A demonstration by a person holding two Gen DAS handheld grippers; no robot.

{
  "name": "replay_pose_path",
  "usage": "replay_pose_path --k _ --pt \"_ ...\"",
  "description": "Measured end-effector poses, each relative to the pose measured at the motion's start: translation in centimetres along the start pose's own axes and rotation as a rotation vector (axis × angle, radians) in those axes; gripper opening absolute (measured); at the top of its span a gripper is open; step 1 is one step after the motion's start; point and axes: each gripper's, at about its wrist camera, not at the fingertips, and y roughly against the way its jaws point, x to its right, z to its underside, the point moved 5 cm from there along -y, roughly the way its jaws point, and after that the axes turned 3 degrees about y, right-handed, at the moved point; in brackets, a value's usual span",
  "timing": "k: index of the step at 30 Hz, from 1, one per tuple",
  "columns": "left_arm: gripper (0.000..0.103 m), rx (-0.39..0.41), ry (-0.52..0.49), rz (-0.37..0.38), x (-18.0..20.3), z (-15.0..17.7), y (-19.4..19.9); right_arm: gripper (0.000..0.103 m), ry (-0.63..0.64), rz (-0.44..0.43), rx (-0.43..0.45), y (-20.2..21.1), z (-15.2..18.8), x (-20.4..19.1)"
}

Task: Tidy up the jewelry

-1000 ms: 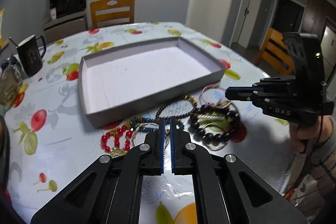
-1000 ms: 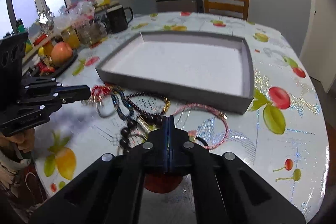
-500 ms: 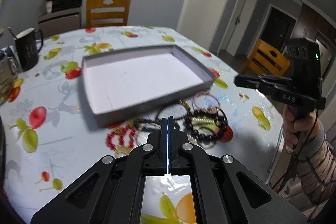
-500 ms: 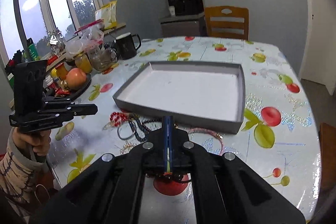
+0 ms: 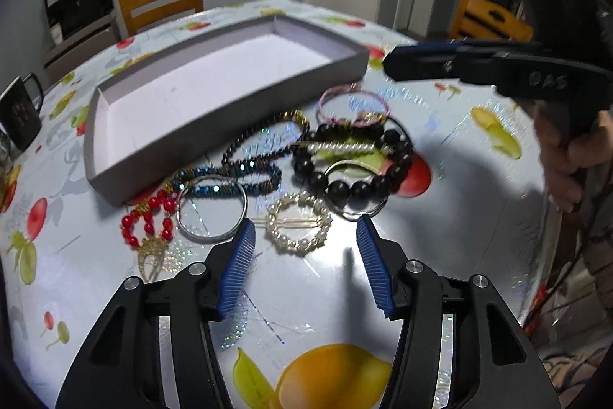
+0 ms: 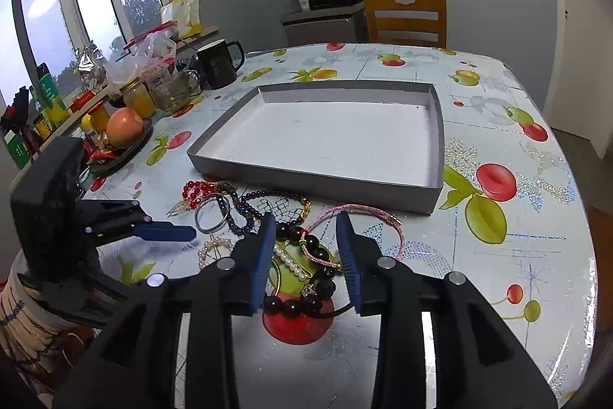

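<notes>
only from the right wrist: window, jars, an orange fruit (image 6: 124, 133) on a dark plate and a glass mug (image 6: 174, 89) crowding the table's 10 o'clock edge beside the black mug (image 6: 220, 64). only from the left wrist: doorways and a second wooden chair (image 5: 488, 22) at 2 o'clock, plus the hand (image 5: 571, 156) gripping the right gripper's handle.

left gripper (image 5: 304, 236) just been opening, nothing between its blue pads; pearl ring brooch (image 5: 299, 223) lying on the fruit-print tablecloth (image 5: 459, 148) just ahead, at 12 o'clock between the tips, not touched. silver bangle (image 5: 212, 210) at 11 o'clock by the left pad, red bead piece (image 5: 147, 223) further toward 10.

right gripper (image 6: 306, 225) also just been opening, pads apart, poised above the black bead bracelet (image 6: 306, 298) and the pearl bar clip (image 6: 293, 265) seen in the gap; contact cannot be told. pink cord bracelet (image 6: 367, 213) at 1 o'clock.

grey tray (image 6: 329, 179) at 12 o'clock beyond the pile, white floor bare.
</notes>
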Motion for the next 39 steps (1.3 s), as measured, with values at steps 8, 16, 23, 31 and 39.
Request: replay_pose_path --k 8,16,23,31,39 --pt "0.038 -0.016 -0.003 -0.029 -0.6 0.1 -0.9 0.041 0.009 0.004 -0.020 -0.6 0.5 -0.1" --pt "0.037 0.061 0.021 -0.025 -1.6 0.0 2.4 0.041 0.052 0.043 -0.049 -0.9 0.9 0.0" --pt "0.037 0.116 0.065 -0.028 -3.5 0.0 5.0 0.041 0.108 0.060 -0.101 -2.4 1.4 -0.4" --pt "0.037 0.119 0.065 -0.029 -3.6 0.5 5.6 0.038 0.181 0.075 -0.185 -5.2 2.2 -0.9" --pt "0.037 0.132 0.062 -0.028 -3.6 -0.1 5.9 0.012 0.182 0.074 -0.159 -4.7 1.9 -0.9"
